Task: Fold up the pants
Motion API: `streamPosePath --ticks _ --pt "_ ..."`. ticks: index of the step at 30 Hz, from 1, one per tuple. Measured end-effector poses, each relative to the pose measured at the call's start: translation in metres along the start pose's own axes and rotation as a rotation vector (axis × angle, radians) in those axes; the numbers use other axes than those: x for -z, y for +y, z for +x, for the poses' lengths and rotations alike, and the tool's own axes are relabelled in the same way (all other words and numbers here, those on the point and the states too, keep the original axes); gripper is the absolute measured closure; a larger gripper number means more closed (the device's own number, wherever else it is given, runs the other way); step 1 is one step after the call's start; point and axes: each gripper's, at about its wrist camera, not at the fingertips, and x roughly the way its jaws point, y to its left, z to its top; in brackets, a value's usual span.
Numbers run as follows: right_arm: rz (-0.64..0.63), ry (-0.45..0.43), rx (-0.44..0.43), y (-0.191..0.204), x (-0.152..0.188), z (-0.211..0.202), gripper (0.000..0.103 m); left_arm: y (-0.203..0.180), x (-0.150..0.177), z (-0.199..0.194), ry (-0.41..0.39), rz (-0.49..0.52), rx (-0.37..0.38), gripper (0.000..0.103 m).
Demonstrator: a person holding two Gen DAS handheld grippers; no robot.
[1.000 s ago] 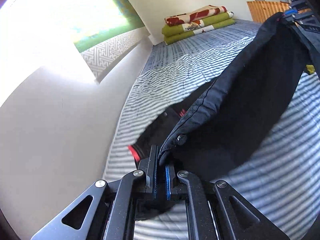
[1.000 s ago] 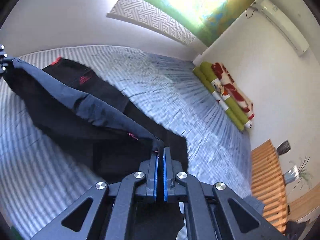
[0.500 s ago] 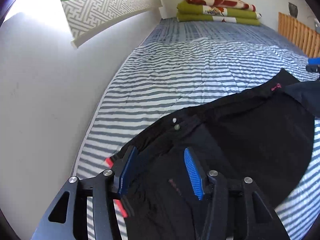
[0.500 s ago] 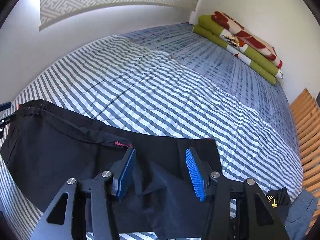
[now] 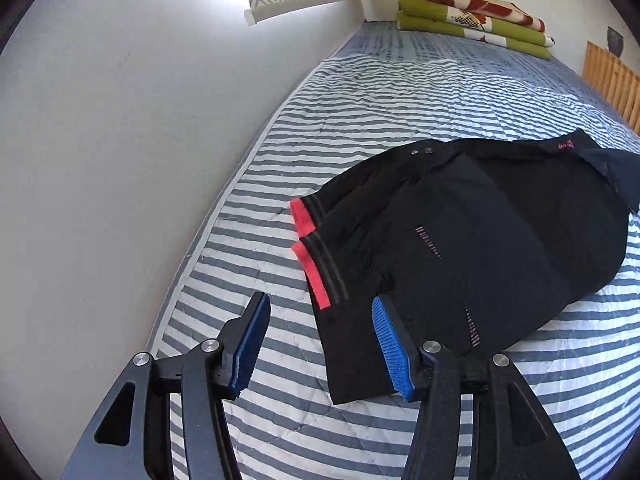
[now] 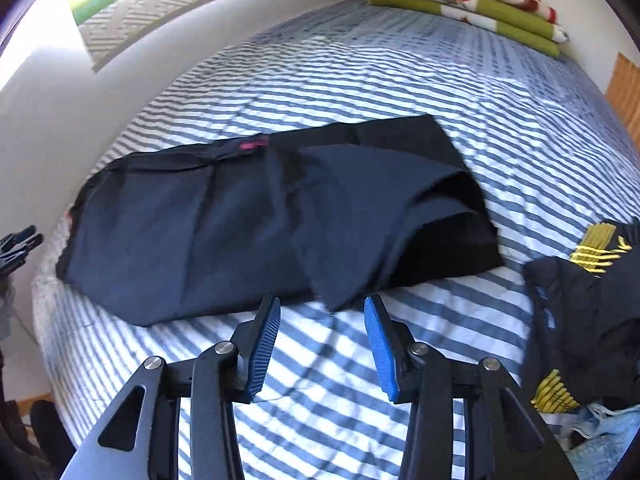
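Note:
Black pants [image 5: 480,236] with red-banded cuffs [image 5: 310,256] lie folded on the striped bed, legs stacked on each other. My left gripper [image 5: 320,344] hovers open just short of the cuff end, with a pants corner between its blue pads and nothing clamped. In the right wrist view the same pants [image 6: 248,216] stretch across the bed, with one flap turned over near the front. Just before that flap my right gripper [image 6: 322,344] stands open and empty. The left gripper's tip [image 6: 18,244] shows at the far left edge.
The striped quilt [image 5: 400,96] covers the bed, with a white wall [image 5: 120,160] along its left side. Folded green and red blankets [image 5: 472,12] sit at the bed's head. A dark garment with yellow print [image 6: 584,308] lies at the right. Wooden slats [image 5: 608,76] stand behind.
A second ago both grippers were shut on the lifted pants. Both then opened and dropped them flat on the bed. Since then both have drawn back toward the near edge.

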Motion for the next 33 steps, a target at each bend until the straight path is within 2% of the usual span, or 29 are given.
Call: streamPosePath --ticks 3,4,5,6,8,9,10,12,13,15,18,20,23,24,25,27,30,32,33 --pt "-0.061 0.088 0.008 0.012 -0.014 0.025 0.063 0.0 -0.004 0.001 -0.011 -0.022 0.022 0.046" --pt "-0.074 0.114 0.03 0.013 -0.023 0.036 0.063 0.0 -0.006 0.001 -0.015 -0.029 0.03 0.046" --pt "-0.082 0.1 0.091 0.009 -0.037 0.04 0.064 -0.002 -0.007 0.001 -0.019 -0.034 0.035 0.046" --pt "-0.073 0.051 0.155 0.001 -0.054 0.039 0.066 -0.003 -0.009 0.001 -0.023 -0.035 0.035 0.046" --pt "0.036 -0.122 0.291 -0.027 -0.092 0.016 0.066 -0.005 -0.009 0.001 -0.025 -0.034 0.034 0.046" --pt "0.11 -0.187 0.306 -0.044 -0.104 0.001 0.064 -0.006 -0.009 0.001 -0.026 -0.028 0.035 0.046" --pt "0.162 -0.219 0.275 -0.058 -0.112 -0.009 0.063 -0.008 -0.009 0.002 -0.025 -0.019 0.034 0.046" --pt "0.201 -0.216 0.187 -0.077 -0.115 -0.022 0.063 -0.009 -0.009 0.004 -0.023 -0.004 0.025 0.046" --pt "0.197 -0.213 0.183 -0.081 -0.111 -0.025 0.063 -0.009 -0.009 0.005 -0.022 -0.005 0.023 0.046" --pt "0.197 -0.179 0.169 -0.087 -0.097 -0.025 0.063 -0.008 -0.009 0.01 -0.016 -0.018 0.031 0.046" --pt "0.2 -0.104 0.025 -0.089 -0.07 -0.013 0.063 -0.013 -0.007 0.013 -0.012 -0.017 0.041 0.046" --pt "0.157 -0.066 -0.022 -0.074 -0.051 -0.005 0.065 -0.019 -0.006 0.016 -0.006 -0.001 0.045 0.046" --pt "0.061 -0.02 -0.087 -0.03 -0.038 0.012 0.078 -0.027 -0.006 0.018 0.001 0.022 0.044 0.046" --pt "0.036 -0.011 -0.105 -0.02 -0.036 0.016 0.086 -0.029 -0.007 0.019 0.003 0.024 0.046 0.046" --pt "0.013 0.001 -0.13 -0.009 -0.038 0.022 0.088 -0.031 -0.007 0.018 0.003 0.026 0.044 0.046" --pt "-0.027 0.027 -0.125 0.013 -0.043 0.033 0.089 -0.033 -0.007 0.016 -0.002 0.033 0.039 0.046" --pt "-0.042 0.048 -0.239 0.025 -0.049 0.038 0.089 -0.034 -0.006 0.015 -0.001 0.048 0.031 0.046" --pt "-0.053 0.115 -0.208 0.03 -0.053 0.055 0.089 -0.031 -0.008 0.017 0.0 0.037 0.024 0.046" --pt "-0.065 0.147 -0.142 0.029 -0.058 0.069 0.089 -0.03 -0.008 0.018 -0.001 0.023 0.024 0.046"
